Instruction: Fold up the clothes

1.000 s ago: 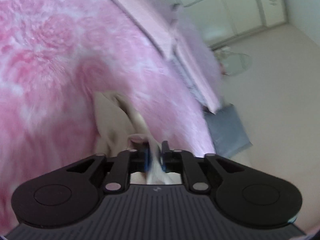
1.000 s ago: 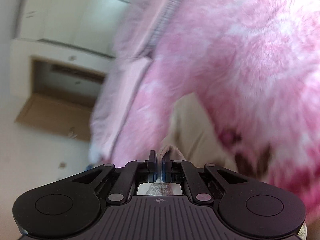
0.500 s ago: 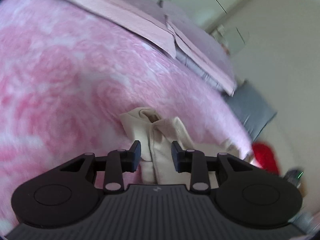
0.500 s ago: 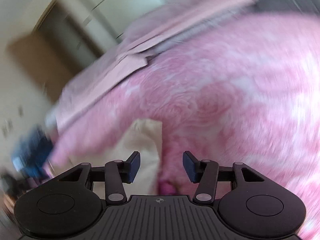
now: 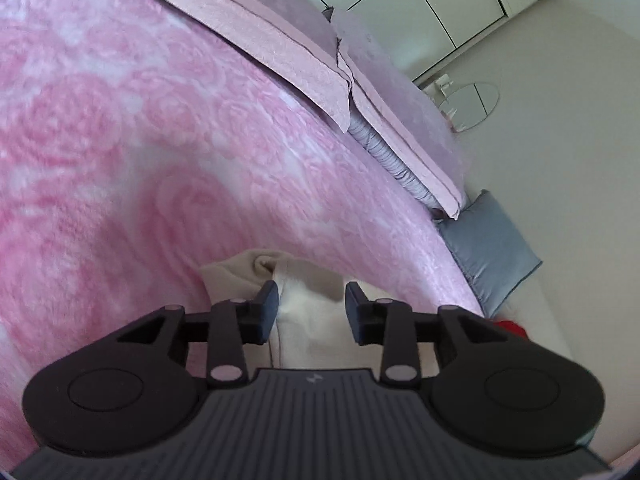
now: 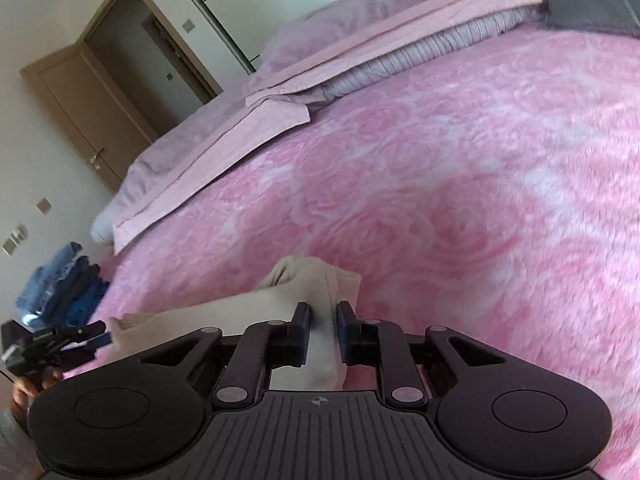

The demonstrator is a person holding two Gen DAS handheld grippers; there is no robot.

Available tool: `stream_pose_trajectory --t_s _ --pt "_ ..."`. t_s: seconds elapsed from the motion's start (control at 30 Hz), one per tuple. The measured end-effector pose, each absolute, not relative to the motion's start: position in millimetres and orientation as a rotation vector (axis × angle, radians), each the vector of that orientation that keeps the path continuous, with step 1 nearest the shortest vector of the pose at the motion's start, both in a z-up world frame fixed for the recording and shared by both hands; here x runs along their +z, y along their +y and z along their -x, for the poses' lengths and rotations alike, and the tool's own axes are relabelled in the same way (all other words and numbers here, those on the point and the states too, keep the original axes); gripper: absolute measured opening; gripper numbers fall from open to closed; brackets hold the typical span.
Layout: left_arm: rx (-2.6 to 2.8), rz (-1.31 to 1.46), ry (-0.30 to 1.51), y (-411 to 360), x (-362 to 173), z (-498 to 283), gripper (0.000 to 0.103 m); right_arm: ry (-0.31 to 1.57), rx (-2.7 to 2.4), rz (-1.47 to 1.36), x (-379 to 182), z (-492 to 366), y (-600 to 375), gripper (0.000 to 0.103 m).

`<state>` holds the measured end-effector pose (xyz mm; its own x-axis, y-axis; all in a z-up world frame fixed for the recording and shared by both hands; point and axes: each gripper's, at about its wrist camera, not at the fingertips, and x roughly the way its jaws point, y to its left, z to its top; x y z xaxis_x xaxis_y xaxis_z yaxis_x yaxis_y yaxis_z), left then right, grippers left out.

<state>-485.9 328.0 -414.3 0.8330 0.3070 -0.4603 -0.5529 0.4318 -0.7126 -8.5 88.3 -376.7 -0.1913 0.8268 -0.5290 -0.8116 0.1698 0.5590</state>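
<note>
A cream garment (image 5: 308, 300) lies bunched on the pink rose-patterned blanket (image 5: 140, 140) near the bed's front edge. My left gripper (image 5: 311, 308) is open just above it, with the cloth showing between the fingers. In the right wrist view the same garment (image 6: 312, 284) stretches left toward the other gripper (image 6: 60, 340), which a hand holds at the left edge. My right gripper (image 6: 323, 330) is partly open with the cloth's folded end between its fingers, not pinched.
Folded pink and lilac bedding (image 5: 320, 60) lies along the far side of the bed (image 6: 320, 80). A grey-blue cushion (image 5: 492, 248) and something red (image 5: 512, 326) lie on the floor. A stack of blue clothes (image 6: 64, 284) sits at the left. A brown door (image 6: 92, 92) stands open.
Both grippers were shut on the cream garment and have opened and let it go. It now lies on the blanket. The right gripper's jaws have narrowed since half a second ago.
</note>
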Motion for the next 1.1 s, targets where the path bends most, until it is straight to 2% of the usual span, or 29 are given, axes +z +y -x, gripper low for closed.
stream_pose_trajectory --t_s 0.03,0.07,0.1,0.13,0.17,0.2,0.4,0.63,0.73,0.77,0.8,0.83,0.87,0.9,0.93,1.0,1.03,1.1 --pt "0.541 0.982 0.284 328 -414 483 0.026 0.969 1.469 -0.022 -376 8 88 0.018" --pt "0.533 0.961 0.293 328 -412 480 0.010 0.956 1.473 -0.017 -374 9 88 0.018" --pt "0.529 0.935 0.303 326 -410 479 0.001 0.933 1.471 -0.003 -370 12 88 0.017" --pt "0.524 0.908 0.313 324 -408 478 0.001 0.901 1.463 0.024 -365 16 87 0.013" --pt "0.523 0.882 0.316 322 -406 478 0.001 0.873 1.458 0.058 -360 21 87 0.004" --pt "0.530 0.862 0.305 319 -402 481 0.001 0.849 1.460 0.089 -355 26 87 0.002" --pt "0.600 0.805 0.235 312 -387 504 0.001 0.712 1.485 0.160 -325 42 85 0.002" --pt "0.640 0.760 0.367 334 -399 476 0.002 0.762 1.405 0.265 -344 41 123 0.002" --pt "0.671 0.748 0.438 338 -412 465 0.006 0.810 1.367 0.295 -363 38 133 0.002" --pt "0.691 0.743 0.448 337 -412 464 0.013 0.818 1.359 0.297 -367 37 134 0.002" --pt "0.727 0.737 0.442 334 -407 466 0.017 0.821 1.349 0.301 -369 38 133 0.003" --pt "0.762 0.731 0.436 331 -401 468 0.025 0.812 1.332 0.310 -367 40 131 0.015" --pt "0.797 0.725 0.430 328 -396 470 0.027 0.793 1.309 0.319 -362 43 128 0.027" --pt "0.832 0.719 0.424 324 -391 472 0.026 0.765 1.293 0.322 -357 48 123 0.047" --pt "0.867 0.712 0.417 321 -386 475 0.026 0.725 1.286 0.318 -350 55 118 0.051" --pt "0.874 0.688 0.397 310 -373 474 0.024 0.645 1.271 0.311 -337 69 108 0.051" --pt "0.841 0.671 0.400 303 -368 469 0.018 0.606 1.262 0.307 -331 76 103 0.051" --pt "0.772 0.606 0.456 289 -363 449 0.014 0.590 1.316 0.328 -329 92 104 0.051"
